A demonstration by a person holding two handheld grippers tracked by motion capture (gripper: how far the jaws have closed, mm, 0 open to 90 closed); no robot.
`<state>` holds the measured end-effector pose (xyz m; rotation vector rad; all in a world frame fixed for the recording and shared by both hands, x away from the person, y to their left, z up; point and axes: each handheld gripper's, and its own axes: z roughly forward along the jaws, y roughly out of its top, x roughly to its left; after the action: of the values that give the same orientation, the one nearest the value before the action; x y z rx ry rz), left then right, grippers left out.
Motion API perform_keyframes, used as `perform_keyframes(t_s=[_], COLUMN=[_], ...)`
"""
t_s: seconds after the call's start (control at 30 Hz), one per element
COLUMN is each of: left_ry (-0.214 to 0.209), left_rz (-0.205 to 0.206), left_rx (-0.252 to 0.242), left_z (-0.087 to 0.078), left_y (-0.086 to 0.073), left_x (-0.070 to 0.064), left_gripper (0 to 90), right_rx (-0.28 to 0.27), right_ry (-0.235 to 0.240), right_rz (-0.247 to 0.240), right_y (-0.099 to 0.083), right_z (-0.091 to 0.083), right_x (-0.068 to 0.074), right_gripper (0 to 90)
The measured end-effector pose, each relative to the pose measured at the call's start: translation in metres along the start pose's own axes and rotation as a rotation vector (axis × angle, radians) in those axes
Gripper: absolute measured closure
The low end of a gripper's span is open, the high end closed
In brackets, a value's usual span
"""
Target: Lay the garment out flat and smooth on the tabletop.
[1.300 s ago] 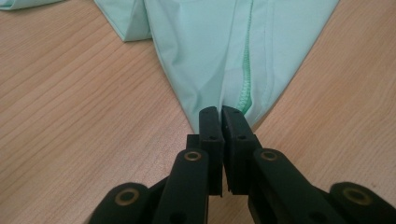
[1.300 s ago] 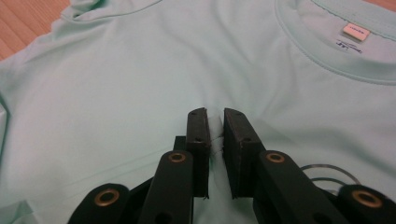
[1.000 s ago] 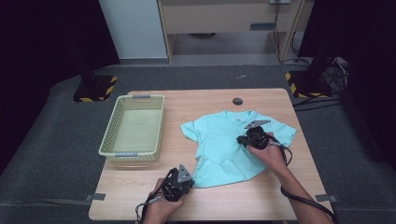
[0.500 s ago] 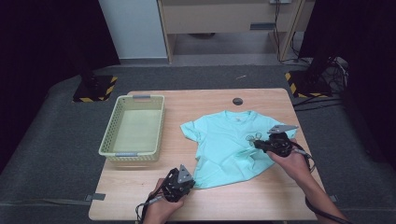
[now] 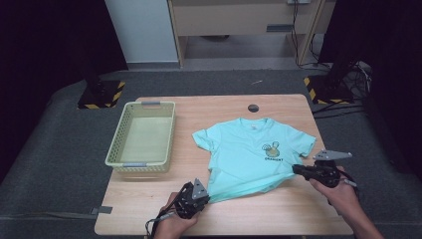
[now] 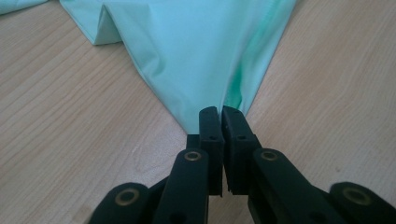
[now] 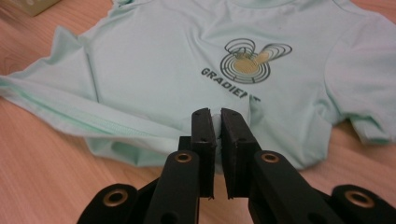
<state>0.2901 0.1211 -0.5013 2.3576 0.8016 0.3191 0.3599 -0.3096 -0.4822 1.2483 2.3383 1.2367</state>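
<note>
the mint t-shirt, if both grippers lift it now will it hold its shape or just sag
The t-shirt would probably sag: it creases toward the left gripper. It looks thin and light, stretched between that and the right gripper. It should slide easily on the table.

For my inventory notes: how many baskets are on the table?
1. The yellow-green basket stands on the left part of the table, apart from the T-shirt. No other basket is visible.

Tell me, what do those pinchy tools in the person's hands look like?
Both are black. The left gripper and the right gripper each carry a grey three-cornered plate and trail a cable. Up close, the jaws are flat black bars with brass-coloured rivets. No sleeves show.
</note>
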Motion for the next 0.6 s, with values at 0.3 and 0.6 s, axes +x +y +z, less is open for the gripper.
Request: perform_keyframes(t_s=[0.3, 0.6], left_ry=[-0.017, -0.029], left_rz=[0.04, 0.065], left_rx=[-0.002, -0.006], left_z=[0.0, 0.001], left_y=[0.004, 0.006], left_x=[-0.01, -0.017], left_gripper=[87.5, 87.5], right_rx=[0.03, 0.046], right_ry=[-0.02, -0.036], right_rz=[0.023, 0.032], right_y=[-0.033, -0.055], right_z=[-0.018, -0.029], right_x=[0.003, 0.005], right_gripper=[84.4, 84.2])
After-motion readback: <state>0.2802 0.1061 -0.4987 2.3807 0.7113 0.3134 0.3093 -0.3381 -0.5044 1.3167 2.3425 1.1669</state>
